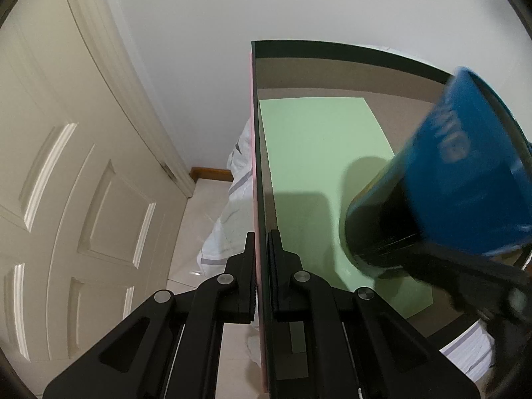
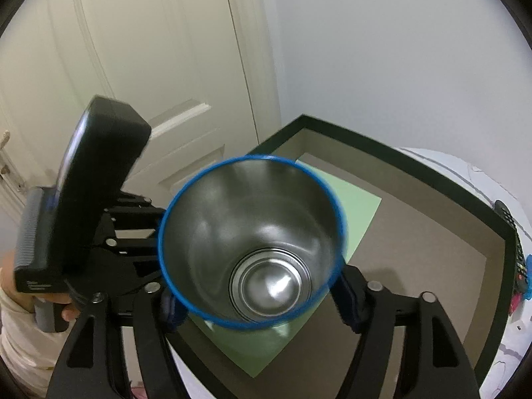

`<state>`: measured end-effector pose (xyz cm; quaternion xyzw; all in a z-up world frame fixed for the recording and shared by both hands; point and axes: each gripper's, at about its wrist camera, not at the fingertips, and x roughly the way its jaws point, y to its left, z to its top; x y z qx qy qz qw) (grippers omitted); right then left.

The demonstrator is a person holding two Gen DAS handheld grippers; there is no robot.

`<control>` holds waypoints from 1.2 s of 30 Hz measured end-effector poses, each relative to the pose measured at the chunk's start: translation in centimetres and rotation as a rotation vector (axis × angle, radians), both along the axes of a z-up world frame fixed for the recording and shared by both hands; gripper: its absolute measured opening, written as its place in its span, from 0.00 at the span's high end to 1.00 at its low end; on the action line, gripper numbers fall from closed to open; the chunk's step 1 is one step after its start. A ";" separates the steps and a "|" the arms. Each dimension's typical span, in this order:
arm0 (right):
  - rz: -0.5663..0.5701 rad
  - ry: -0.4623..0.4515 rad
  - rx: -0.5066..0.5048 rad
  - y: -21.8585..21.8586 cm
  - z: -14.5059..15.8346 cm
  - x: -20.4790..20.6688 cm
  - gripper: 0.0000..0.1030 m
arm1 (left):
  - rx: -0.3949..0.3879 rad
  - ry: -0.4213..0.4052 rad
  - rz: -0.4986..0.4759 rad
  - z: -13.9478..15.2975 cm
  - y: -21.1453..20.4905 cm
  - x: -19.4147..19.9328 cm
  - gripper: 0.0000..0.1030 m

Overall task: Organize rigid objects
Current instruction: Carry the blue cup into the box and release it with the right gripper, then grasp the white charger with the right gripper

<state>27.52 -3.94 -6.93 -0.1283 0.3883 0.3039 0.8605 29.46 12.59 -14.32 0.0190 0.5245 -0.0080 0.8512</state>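
Two grippers working: L gripper [image 1: 261, 249] is clamping the box [image 1: 266, 179] side wall, R gripper [image 2: 256, 302] is gripping blue cup [image 2: 252, 242], tilted above the box's green liner [image 1: 316, 153].

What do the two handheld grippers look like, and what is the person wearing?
Both the left gripper and the right gripper are matt black linkages with round silver pivot pins. The right gripper's pads look blue. The person's sleeve is cream.
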 end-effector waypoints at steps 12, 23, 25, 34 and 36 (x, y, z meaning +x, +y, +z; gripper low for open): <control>0.014 -0.039 0.142 -4.5 4.1 -3.3 0.21 | -0.001 -0.009 0.001 -0.1 0.2 0.0 0.96; -0.362 -0.206 0.218 -20.7 7.8 -7.4 0.21 | 0.010 -0.008 0.016 -0.1 -0.3 0.0 0.96; -0.451 -0.221 0.185 -23.3 7.5 -7.5 0.21 | 0.010 -0.013 0.015 -0.1 -0.3 0.0 0.96; -0.603 -0.202 0.092 -28.7 4.9 -6.3 0.21 | 0.022 -0.015 0.025 0.1 -0.6 -0.4 0.95; -0.597 -0.190 0.050 -28.4 4.2 -5.2 0.21 | 0.020 -0.013 0.029 0.1 -0.6 -0.4 0.95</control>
